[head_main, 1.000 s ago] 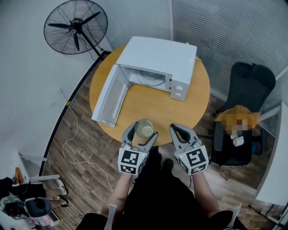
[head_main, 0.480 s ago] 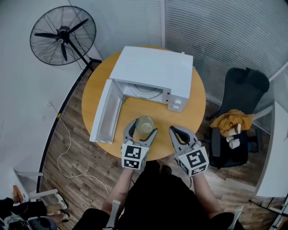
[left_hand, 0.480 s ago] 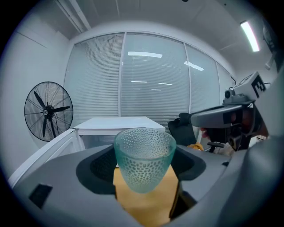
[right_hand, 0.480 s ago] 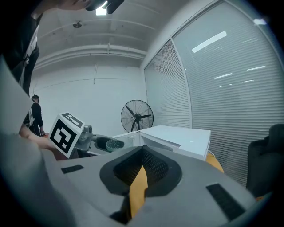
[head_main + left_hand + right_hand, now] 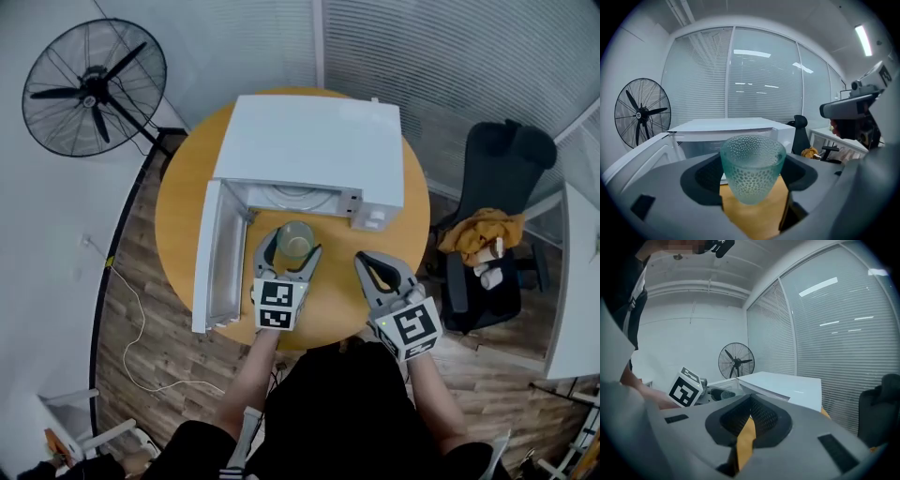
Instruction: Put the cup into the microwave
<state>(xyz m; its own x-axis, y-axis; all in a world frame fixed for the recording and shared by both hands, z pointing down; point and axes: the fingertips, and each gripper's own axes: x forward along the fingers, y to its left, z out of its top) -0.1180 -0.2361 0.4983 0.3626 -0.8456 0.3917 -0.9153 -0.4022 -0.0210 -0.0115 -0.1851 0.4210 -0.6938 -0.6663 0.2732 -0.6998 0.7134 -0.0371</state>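
cup: translucent pale green tumbler (image 5: 752, 166), outer wall covered in small raised dimples, wide rim, tapers to a narrower base; upright, looks empty
cup place: outside the microwave, at 6 o'clock of the open cavity in the head view, just short of the opening, over the round table; cannot tell if the base touches the tabletop
left gripper: (image 5: 292, 246) clamped on the cup, one jaw on each side of the wall, below the rim; marker cube toward the person
right gripper: (image 5: 367, 263) jaws brought together at the tips, nothing between them, only a thin strip of orange tabletop shows through the gap lower down; sits at 3 o'clock of the left gripper, apart from the cup
microwave: (image 5: 309, 141) white box on the 12 o'clock half of the table, cavity faces the person, turntable ring visible inside
microwave door: (image 5: 214, 258) open, swung out to 8 o'clock of the cavity, reaches past the table rim
control panel: (image 5: 372, 217) white, at 3 o'clock of the cavity
table: (image 5: 178, 202) round, orange-wood top
fan: (image 5: 94, 89) black pedestal fan on the floor, 10 o'clock of the table
chair: (image 5: 497, 164) black office chair, 3 o'clock of the table, yellow-orange cloth (image 5: 476, 234) on the seat
floor: wood planks, white cable (image 5: 131, 309) trailing at 8 o'clock
background: window blinds behind the microwave at 12 o'clock
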